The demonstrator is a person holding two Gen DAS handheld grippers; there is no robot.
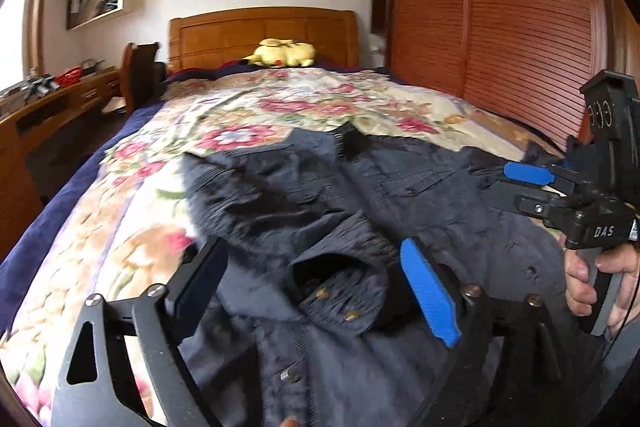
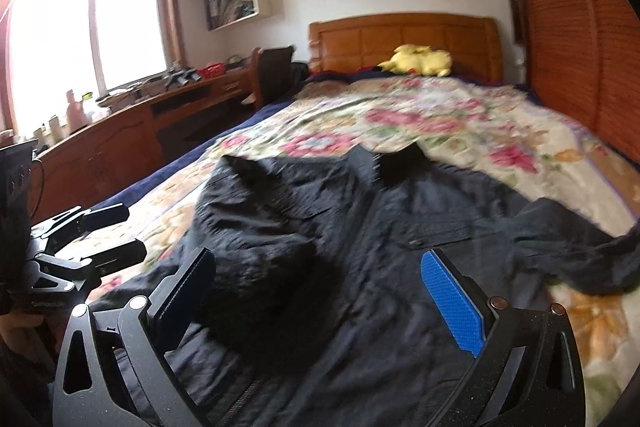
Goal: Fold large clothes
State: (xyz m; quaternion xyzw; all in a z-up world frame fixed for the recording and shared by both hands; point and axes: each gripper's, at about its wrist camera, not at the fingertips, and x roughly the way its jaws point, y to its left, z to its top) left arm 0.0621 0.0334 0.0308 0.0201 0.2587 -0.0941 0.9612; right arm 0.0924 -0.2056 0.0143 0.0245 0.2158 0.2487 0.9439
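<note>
A dark navy jacket (image 1: 340, 187) lies front-up on the flowered bedspread, collar toward the headboard; it also shows in the right wrist view (image 2: 360, 219). Its left sleeve is folded across the chest, the buttoned cuff (image 1: 340, 291) lying between my left gripper's fingers. The other sleeve (image 2: 580, 251) stretches out to the right. My left gripper (image 1: 316, 291) is open and empty just above the cuff. It also shows at the left edge of the right wrist view (image 2: 120, 235). My right gripper (image 2: 320, 299) is open and empty above the jacket's lower front, and shows in the left wrist view (image 1: 516, 187).
The bed carries a flowered bedspread (image 1: 280, 107) over a navy sheet. A yellow plush toy (image 1: 286, 53) lies by the wooden headboard (image 2: 404, 39). A wooden desk (image 2: 132, 131) with clutter and a chair stand left of the bed. A louvred wardrobe (image 1: 500, 7) lines the right side.
</note>
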